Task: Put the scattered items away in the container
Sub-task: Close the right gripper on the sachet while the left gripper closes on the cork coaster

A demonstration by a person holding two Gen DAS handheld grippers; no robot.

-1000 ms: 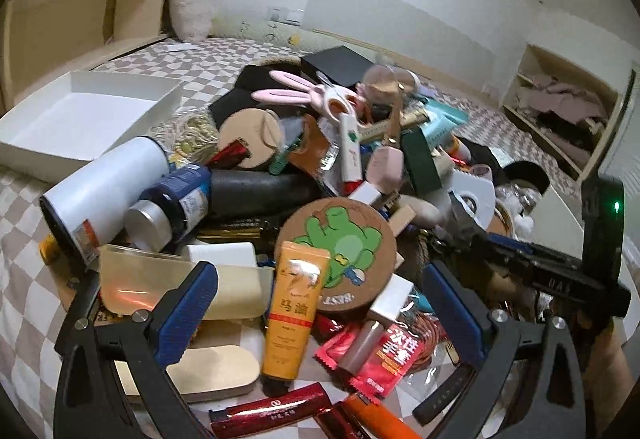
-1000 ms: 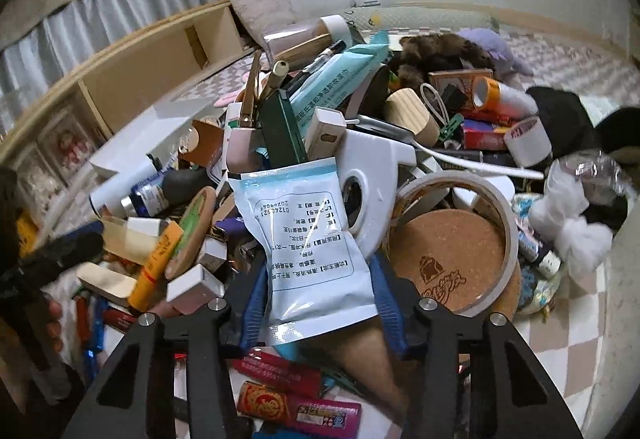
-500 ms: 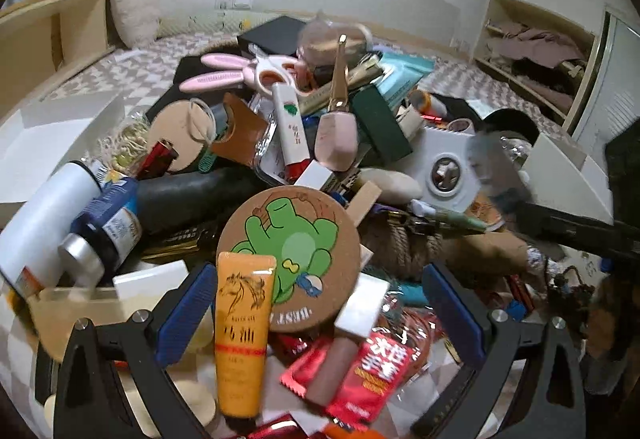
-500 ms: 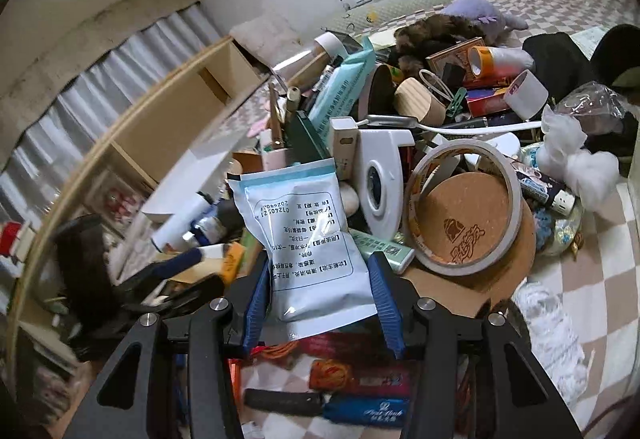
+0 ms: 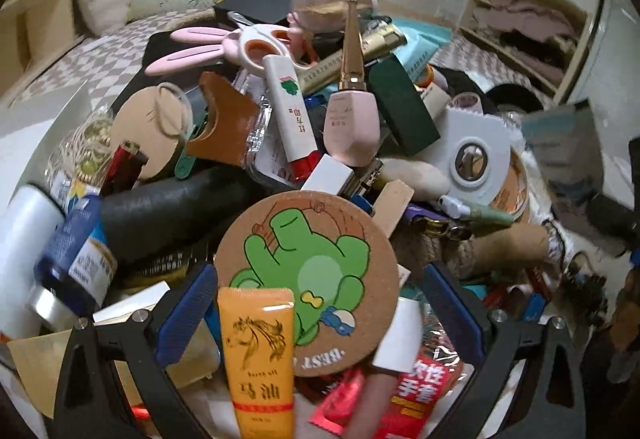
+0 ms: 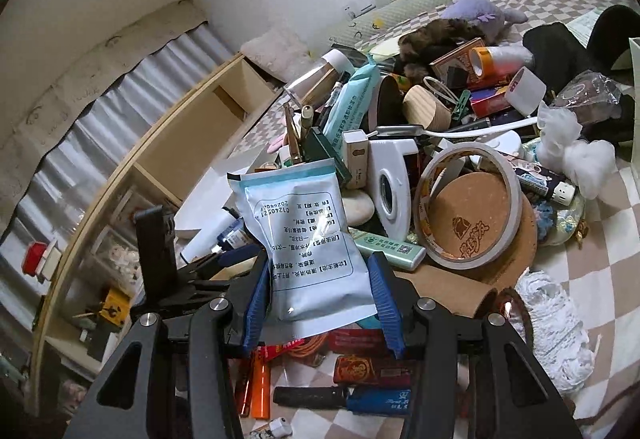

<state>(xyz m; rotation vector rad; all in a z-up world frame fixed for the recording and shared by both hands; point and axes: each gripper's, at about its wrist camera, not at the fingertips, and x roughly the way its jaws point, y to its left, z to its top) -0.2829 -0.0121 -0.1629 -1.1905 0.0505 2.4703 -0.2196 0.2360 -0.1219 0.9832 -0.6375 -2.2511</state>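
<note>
Around the round frog coaster (image 5: pixel 308 271), heaped clutter: orange cream tube (image 5: pixel 258 355) overlapping its lower left edge, black cylinder (image 5: pixel 172 211) to its left, pink nail-polish bottle (image 5: pixel 350 127) above. Left gripper (image 5: pixel 316 303) gapes wide, straddling coaster and tube, touching neither. Right gripper (image 6: pixel 318 297) clamps a pale blue sachet (image 6: pixel 298 239) raised over the pile; tape roll (image 6: pixel 468 207) right of it. No container clearly discernible.

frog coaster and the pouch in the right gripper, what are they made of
Frog coaster: looks like cork, a matte speckled brown face with a printed green frog. Pouch: probably thin plastic or foil laminate, glossy with glare streaks, crimped seal edges, slightly puffed; held between the right hand-held gripper pads.
</note>
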